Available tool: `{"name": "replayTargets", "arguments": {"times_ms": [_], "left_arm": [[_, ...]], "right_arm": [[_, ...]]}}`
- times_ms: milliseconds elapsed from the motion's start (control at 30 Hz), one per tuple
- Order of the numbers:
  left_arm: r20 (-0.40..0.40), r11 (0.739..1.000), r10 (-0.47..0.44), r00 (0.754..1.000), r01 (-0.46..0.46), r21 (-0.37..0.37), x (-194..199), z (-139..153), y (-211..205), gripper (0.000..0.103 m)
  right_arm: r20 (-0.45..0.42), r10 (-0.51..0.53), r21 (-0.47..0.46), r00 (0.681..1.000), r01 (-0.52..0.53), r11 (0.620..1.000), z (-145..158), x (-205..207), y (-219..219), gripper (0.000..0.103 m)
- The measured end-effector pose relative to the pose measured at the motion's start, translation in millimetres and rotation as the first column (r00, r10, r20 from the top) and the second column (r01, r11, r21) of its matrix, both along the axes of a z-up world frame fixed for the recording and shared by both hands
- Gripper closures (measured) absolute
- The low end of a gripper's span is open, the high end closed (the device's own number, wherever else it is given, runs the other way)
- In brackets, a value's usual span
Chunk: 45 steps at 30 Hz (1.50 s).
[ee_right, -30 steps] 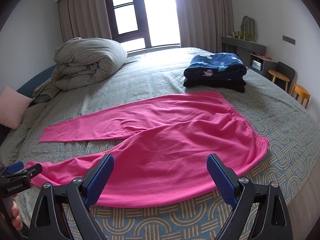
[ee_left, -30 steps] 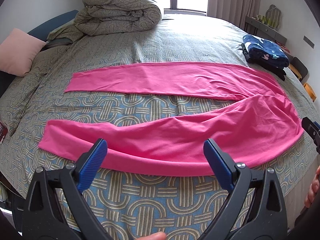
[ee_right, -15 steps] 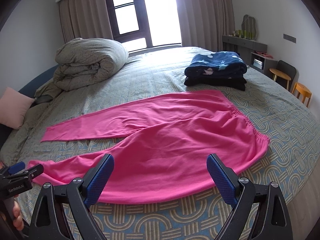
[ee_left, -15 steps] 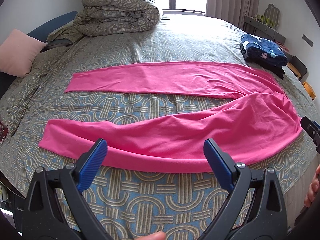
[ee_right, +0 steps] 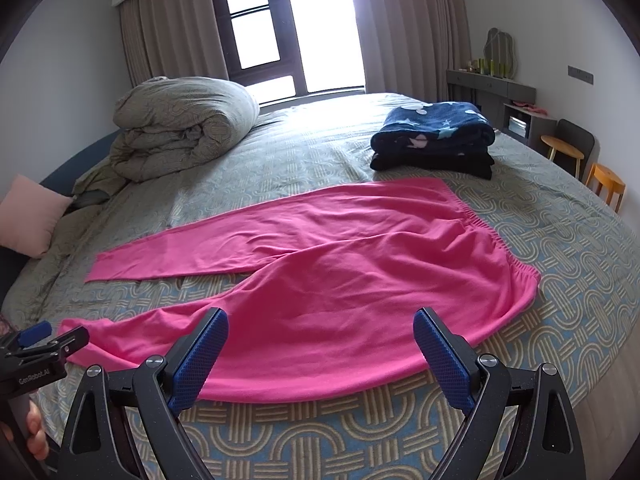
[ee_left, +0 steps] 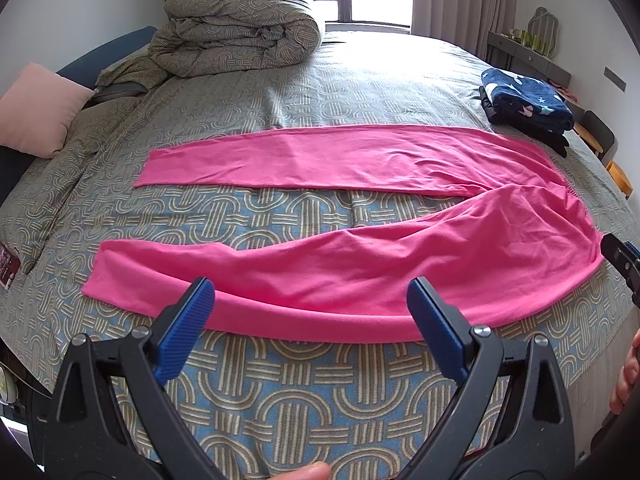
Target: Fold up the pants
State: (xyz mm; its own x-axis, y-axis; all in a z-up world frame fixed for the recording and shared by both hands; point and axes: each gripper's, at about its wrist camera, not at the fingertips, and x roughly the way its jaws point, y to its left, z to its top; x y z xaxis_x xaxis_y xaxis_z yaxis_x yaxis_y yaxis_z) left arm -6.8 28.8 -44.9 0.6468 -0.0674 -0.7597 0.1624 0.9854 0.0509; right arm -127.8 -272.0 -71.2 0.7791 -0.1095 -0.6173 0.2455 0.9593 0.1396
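Bright pink pants (ee_left: 360, 264) lie flat on the patterned bedspread (ee_left: 304, 380), legs spread apart toward the left, waistband at the right. In the right wrist view the pants (ee_right: 340, 288) show their gathered waistband at the right. My left gripper (ee_left: 310, 298) hovers open over the near leg's front edge, with nothing between its blue pads. My right gripper (ee_right: 320, 328) is open too, above the near edge of the seat area. Each gripper shows at the edge of the other's view.
A rolled grey duvet (ee_left: 236, 20) sits at the far end of the bed, with a pink pillow (ee_left: 38, 108) to the left. A folded navy star-print stack (ee_right: 434, 140) lies beyond the waistband. Small stools (ee_right: 604, 180) stand right of the bed.
Both views have pulled back and risen a little; the pants sit slightly further from the fingers. Both grippers stay open and the pants lie unmoved.
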Motion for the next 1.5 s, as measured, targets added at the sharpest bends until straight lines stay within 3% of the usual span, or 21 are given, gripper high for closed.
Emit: {"name": "replayTargets", "arguments": {"times_ms": [900,1300,1400,1500], "left_arm": [[0.006,0.999,0.001,1.000,-0.001,0.040,-3.9,-1.6,-3.4,0.006],[-0.019,0.999,0.022,1.000,-0.022,0.027,4.5,-11.8,14.3,0.006],[-0.023,0.996,0.093,0.995,-0.093,0.015,13.7,-20.1,44.2,0.006],[-0.046,0.977,0.212,0.976,-0.211,0.032,23.9,-32.6,90.3,0.006]], "right_arm": [[-0.001,0.020,0.018,1.000,-0.020,1.000,-1.1,-1.9,1.8,0.008],[-0.031,-0.027,0.019,0.999,0.027,0.999,-8.0,2.4,-14.5,0.008],[-0.061,-0.093,0.097,0.994,0.098,0.990,-14.4,3.5,-42.8,0.008],[-0.115,-0.197,0.269,0.974,0.221,0.937,-29.8,-3.2,-90.1,0.008]]}}
